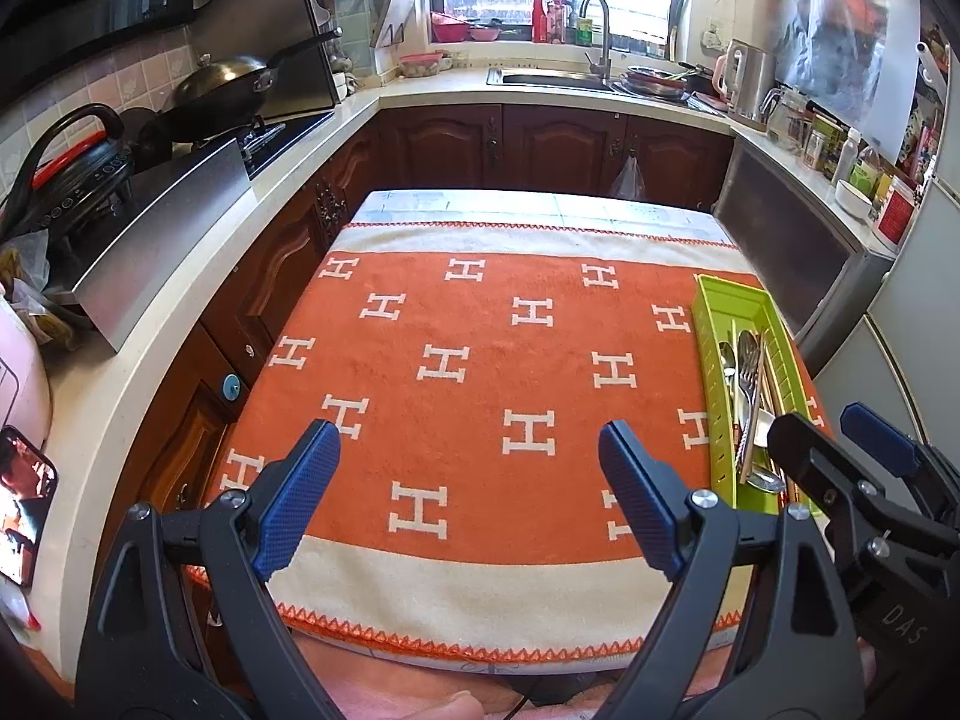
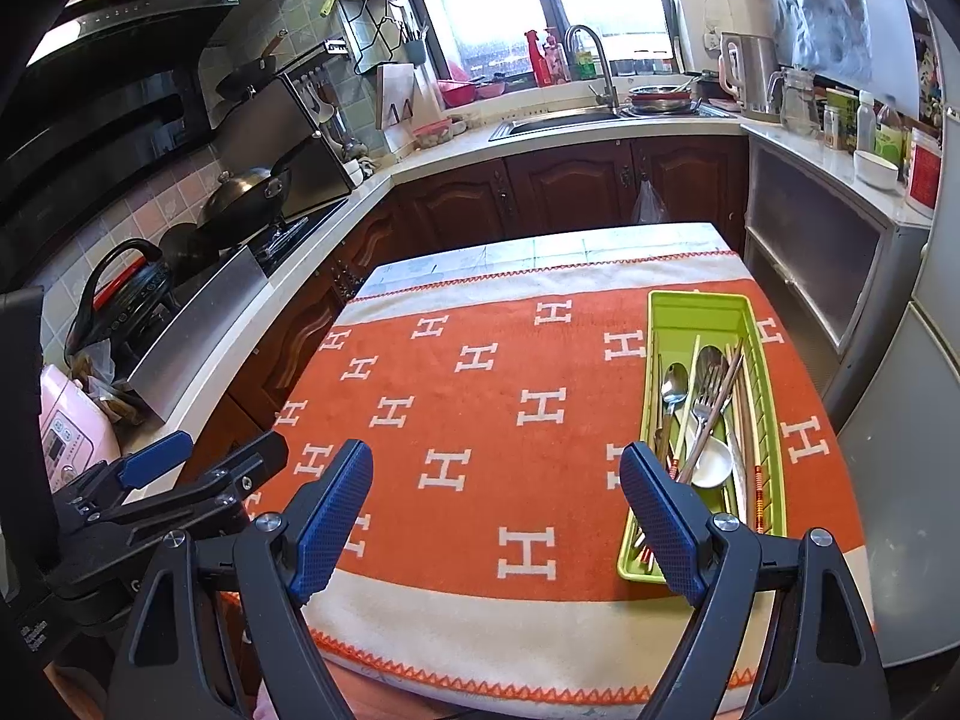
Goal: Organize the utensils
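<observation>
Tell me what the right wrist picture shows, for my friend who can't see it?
A green tray holding spoons, forks and chopsticks sits on an orange blanket with white H shapes. The right gripper hovers nearby, jaws open and empty.

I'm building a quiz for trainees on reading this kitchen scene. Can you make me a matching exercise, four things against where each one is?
Things:
1. wok
2. white spoon
3. faucet
4. green tray

Places:
A. on the orange cloth
B. on the stove
C. inside the green tray
D. over the sink, under the window

Pairs: 1-B, 2-C, 3-D, 4-A
</observation>
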Tool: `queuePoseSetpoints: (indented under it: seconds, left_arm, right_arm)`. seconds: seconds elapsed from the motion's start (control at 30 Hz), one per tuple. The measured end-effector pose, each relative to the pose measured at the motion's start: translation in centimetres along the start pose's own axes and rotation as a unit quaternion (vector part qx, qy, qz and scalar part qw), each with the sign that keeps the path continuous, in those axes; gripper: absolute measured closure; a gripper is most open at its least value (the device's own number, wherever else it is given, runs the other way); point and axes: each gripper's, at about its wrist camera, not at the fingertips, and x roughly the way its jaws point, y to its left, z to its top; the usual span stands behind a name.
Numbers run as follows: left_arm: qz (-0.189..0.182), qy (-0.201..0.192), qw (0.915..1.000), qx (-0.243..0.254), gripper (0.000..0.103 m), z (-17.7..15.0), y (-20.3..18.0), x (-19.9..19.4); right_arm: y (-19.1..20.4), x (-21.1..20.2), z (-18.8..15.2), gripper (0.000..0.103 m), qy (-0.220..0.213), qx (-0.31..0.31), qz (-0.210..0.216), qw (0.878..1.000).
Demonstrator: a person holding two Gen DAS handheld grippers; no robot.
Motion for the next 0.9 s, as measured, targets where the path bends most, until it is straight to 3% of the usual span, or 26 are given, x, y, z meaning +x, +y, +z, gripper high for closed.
queuePoseSetpoints:
  seconds: [0.9]
  left_arm:
    - [-0.01, 0.016, 0.9998, -0.007, 0.016, -0.6, 0.2, 1.1]
  right_arm:
    - [0.3, 0.9, -0.9, 0.017, 0.017, 0.001, 0.002, 1.0]
